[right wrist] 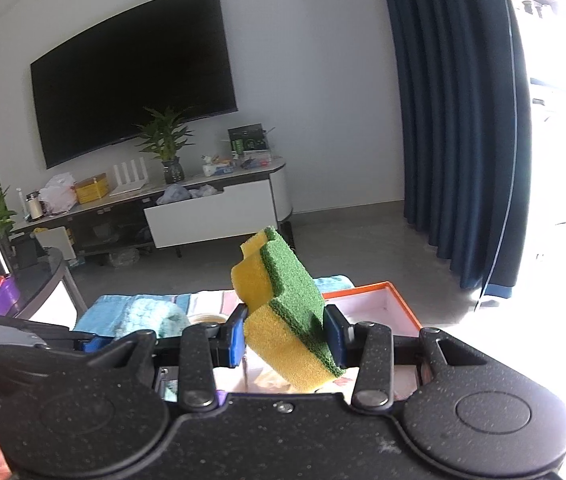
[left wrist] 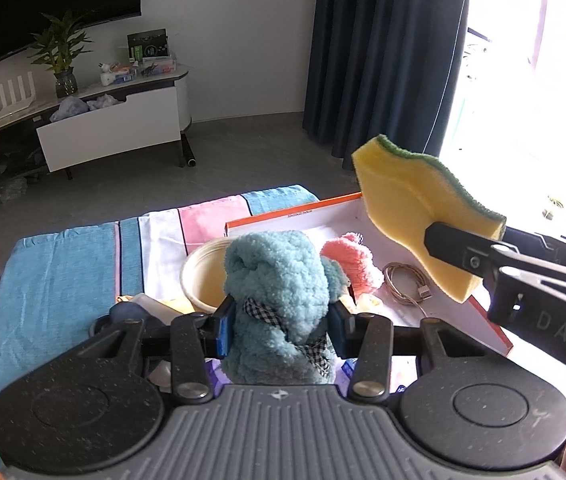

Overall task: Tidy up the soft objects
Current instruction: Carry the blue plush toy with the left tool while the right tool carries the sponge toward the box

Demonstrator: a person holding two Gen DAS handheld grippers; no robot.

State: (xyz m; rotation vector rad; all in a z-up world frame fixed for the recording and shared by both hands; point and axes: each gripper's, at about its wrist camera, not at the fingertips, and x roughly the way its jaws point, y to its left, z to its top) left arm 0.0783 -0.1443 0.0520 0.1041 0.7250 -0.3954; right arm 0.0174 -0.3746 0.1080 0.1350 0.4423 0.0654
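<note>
Between the two fingers of the left gripper, in the left wrist view, sits a fluffy blue toy. The blue pads squeeze its sides, and the fuzz bulges out around them, so it is held tight. A checked ribbon is tied on it just beside the left finger. This toy looks very soft and light. It squashes easily, so I think it is best held around its thick middle, as now, not by the ribbon, which could slip loose. Past the fingertips are a pink toy, a cream bowl and a curled cable. The toy and cable lie in a white box with an orange rim. A striped towel lies to the left of the fingers. Up and to the right of the fingers, the right gripper comes in holding a sponge in the air.

Between the fingers of the right gripper, in the right wrist view, is the same sponge, yellow with a rough green top. It sits tilted, and the pads press on its edges. It looks light and springy. I think a grip across its narrow waist is good, because the curved sides stop it sliding out. A very hard squeeze would only bend it. To the left of the fingers a bit of the blue toy shows. Beyond the right finger is the box.
</note>
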